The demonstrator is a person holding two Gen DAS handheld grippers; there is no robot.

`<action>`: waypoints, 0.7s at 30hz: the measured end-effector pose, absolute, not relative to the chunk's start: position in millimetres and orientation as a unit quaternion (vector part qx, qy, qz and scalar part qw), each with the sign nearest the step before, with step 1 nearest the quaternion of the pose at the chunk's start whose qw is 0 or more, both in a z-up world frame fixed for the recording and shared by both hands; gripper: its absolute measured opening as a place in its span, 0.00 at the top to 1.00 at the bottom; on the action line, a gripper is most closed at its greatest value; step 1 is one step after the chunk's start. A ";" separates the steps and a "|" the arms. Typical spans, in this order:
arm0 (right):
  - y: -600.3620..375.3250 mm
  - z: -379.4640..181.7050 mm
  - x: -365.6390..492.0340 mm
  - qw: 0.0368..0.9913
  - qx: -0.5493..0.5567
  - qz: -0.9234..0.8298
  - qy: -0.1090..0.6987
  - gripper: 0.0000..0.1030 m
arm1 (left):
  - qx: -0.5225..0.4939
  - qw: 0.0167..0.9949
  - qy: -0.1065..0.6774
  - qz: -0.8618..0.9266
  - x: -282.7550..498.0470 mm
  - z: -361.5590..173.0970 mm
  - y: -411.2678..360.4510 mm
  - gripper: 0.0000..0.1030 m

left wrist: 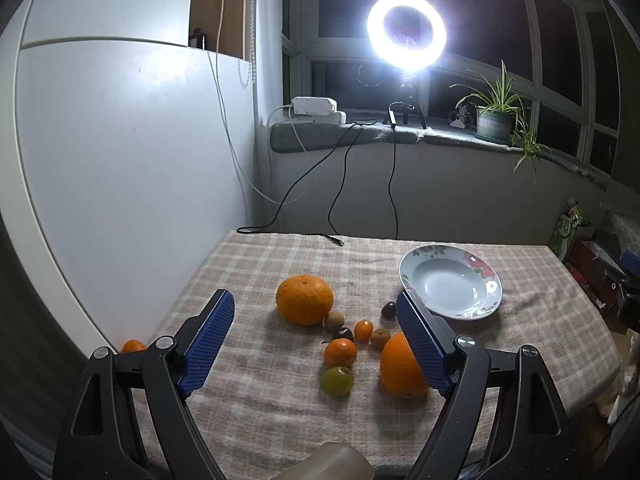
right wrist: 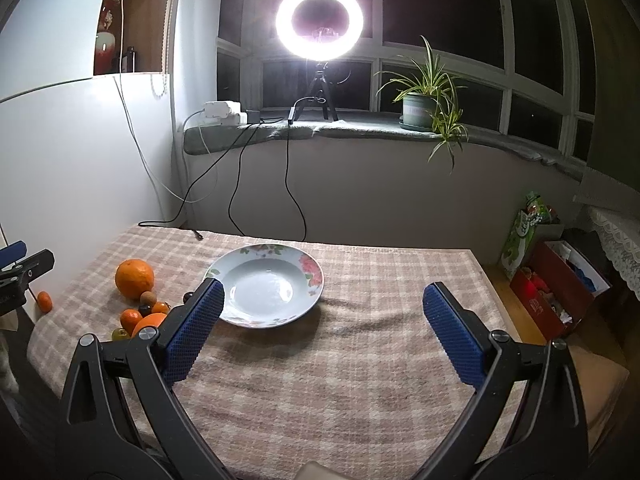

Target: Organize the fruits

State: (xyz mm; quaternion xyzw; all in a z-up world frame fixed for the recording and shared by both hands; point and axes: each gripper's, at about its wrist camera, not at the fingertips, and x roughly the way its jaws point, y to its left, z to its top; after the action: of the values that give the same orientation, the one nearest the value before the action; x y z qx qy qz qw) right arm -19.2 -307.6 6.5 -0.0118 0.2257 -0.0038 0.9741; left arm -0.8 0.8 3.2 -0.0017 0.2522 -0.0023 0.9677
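A cluster of fruit lies on the checked tablecloth (left wrist: pixel 260 392): a large orange (left wrist: pixel 304 299), a second orange (left wrist: pixel 398 366) partly behind my left gripper's right finger, a small mandarin (left wrist: pixel 340 353), a green fruit (left wrist: pixel 338 381) and several small brown, dark and orange fruits. An empty flowered plate (left wrist: pixel 450 282) sits to their right, also in the right wrist view (right wrist: pixel 266 286). My left gripper (left wrist: pixel 316 340) is open above the cluster. My right gripper (right wrist: pixel 320 332) is open and empty, in front of the plate.
One small orange fruit (left wrist: pixel 133 346) lies at the table's left edge by the white cabinet (left wrist: pixel 120 140). A cable end (left wrist: pixel 334 239) rests at the far table edge. A ring light (left wrist: pixel 406 32) and plant (left wrist: pixel 494 120) stand on the windowsill. Boxes (right wrist: pixel 560 280) sit on the floor right.
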 end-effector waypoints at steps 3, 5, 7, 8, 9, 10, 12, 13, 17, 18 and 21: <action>-307.5 6.2 -19.1 0.974 -0.012 -0.003 0.226 0.01 | -0.002 0.968 0.252 -0.002 -0.5 3.0 1.1 0.19; -307.5 5.6 -18.6 0.974 -0.012 -0.002 0.227 0.01 | -0.002 0.968 0.252 -0.004 -0.4 3.0 1.1 0.19; -305.9 5.5 -18.3 0.973 -0.013 -0.002 0.228 0.01 | -0.002 0.968 0.252 -0.003 0.0 3.3 1.5 0.19; -306.1 4.8 -17.8 0.973 -0.012 -0.001 0.230 0.01 | -0.003 0.968 0.252 -0.004 0.0 3.2 1.6 0.19; -304.9 4.1 -17.3 0.973 -0.012 0.000 0.232 0.01 | -0.002 0.968 0.252 -0.003 -0.3 3.2 1.1 0.19; -304.5 3.9 -17.3 0.972 -0.012 0.000 0.233 0.01 | -0.002 0.968 0.252 -0.003 -0.4 3.2 1.1 0.19; -304.1 3.3 -16.6 0.972 -0.012 0.001 0.236 0.01 | -0.002 0.968 0.252 -0.003 -0.5 3.0 1.2 0.19; -304.3 3.4 -16.1 0.971 -0.011 0.001 0.238 0.01 | -0.002 0.968 0.252 -0.003 -0.5 3.0 1.1 0.19; -304.2 3.3 -16.0 0.971 -0.012 0.002 0.238 0.01 | -0.001 0.968 0.252 -0.002 -0.5 2.8 1.0 0.19; -304.8 2.7 -15.1 0.971 -0.013 0.003 0.238 0.01 | -0.001 0.968 0.252 -0.003 -0.4 2.6 0.8 0.19; -304.9 2.9 -15.1 0.971 -0.012 0.003 0.238 0.01 | -0.001 0.968 0.252 -0.003 -0.6 2.5 0.7 0.19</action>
State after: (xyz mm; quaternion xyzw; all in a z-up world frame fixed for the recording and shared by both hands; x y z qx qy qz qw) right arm -15.1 -304.9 2.9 -0.0115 0.2384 0.0025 0.9711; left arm -0.6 0.7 2.5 -0.0014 0.2519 -0.0026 0.9678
